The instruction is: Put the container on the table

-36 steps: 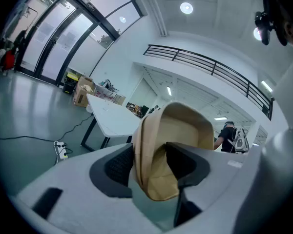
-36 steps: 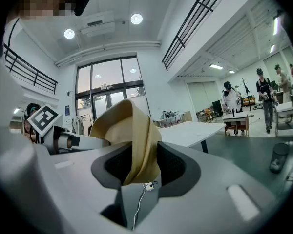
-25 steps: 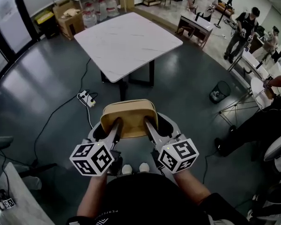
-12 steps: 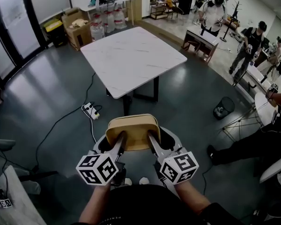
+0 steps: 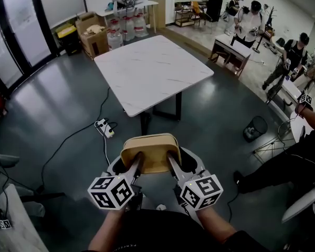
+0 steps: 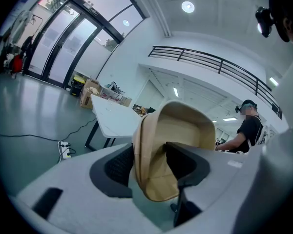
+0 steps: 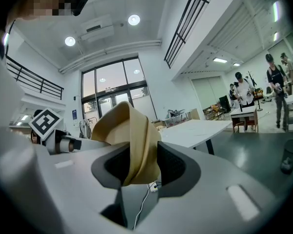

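head view: both claws clamp the tan container.

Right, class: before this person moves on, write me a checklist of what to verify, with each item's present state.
1. Left gripper shut on container wall: ok.
2. Right gripper shut on the opposite wall: ok.
3. Container over the table: not ok, floor lies beneath it.
4. Table top bare: ok.
5. Floor ahead free of hazards: not ok, power strip lies near the table's leg.

Matt container, marble-look table, glossy floor
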`<state>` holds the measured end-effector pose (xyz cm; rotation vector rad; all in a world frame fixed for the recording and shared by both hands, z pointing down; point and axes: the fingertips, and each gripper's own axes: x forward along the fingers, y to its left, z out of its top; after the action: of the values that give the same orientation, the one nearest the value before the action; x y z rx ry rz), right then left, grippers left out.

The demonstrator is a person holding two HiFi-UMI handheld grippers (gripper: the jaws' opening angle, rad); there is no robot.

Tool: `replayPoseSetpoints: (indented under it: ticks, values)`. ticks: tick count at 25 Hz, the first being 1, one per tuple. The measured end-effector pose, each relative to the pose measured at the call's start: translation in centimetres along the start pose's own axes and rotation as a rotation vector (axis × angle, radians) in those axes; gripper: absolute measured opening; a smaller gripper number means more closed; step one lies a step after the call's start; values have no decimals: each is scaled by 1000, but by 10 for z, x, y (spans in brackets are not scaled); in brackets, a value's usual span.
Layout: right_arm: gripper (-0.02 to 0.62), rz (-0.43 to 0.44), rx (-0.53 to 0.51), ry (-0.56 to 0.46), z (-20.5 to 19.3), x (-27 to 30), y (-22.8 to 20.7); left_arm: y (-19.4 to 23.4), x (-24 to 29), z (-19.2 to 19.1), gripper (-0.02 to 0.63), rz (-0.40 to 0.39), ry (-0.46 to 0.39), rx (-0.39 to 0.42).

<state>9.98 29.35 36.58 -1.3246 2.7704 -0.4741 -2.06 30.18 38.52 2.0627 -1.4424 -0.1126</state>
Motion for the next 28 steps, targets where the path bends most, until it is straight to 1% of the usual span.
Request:
replayPoseSetpoints:
  ticks: [5, 10, 16, 22, 28]
  values:
    - [130, 4, 3, 4, 3, 16, -6, 8, 13, 9, 199, 6, -3, 4]
    - [129, -17, 4, 15, 8, 42, -24, 19, 41, 21, 199, -8, 15, -5]
    - [127, -23, 3, 33, 16, 95, -38, 49, 78, 49, 199, -5, 24, -14]
    - [127, -37, 12, 41, 21, 157, -46, 89, 114, 83, 199, -9, 36, -21]
    - [128, -59, 16, 50, 32, 202, -56, 114, 145, 112, 199, -25, 52, -23]
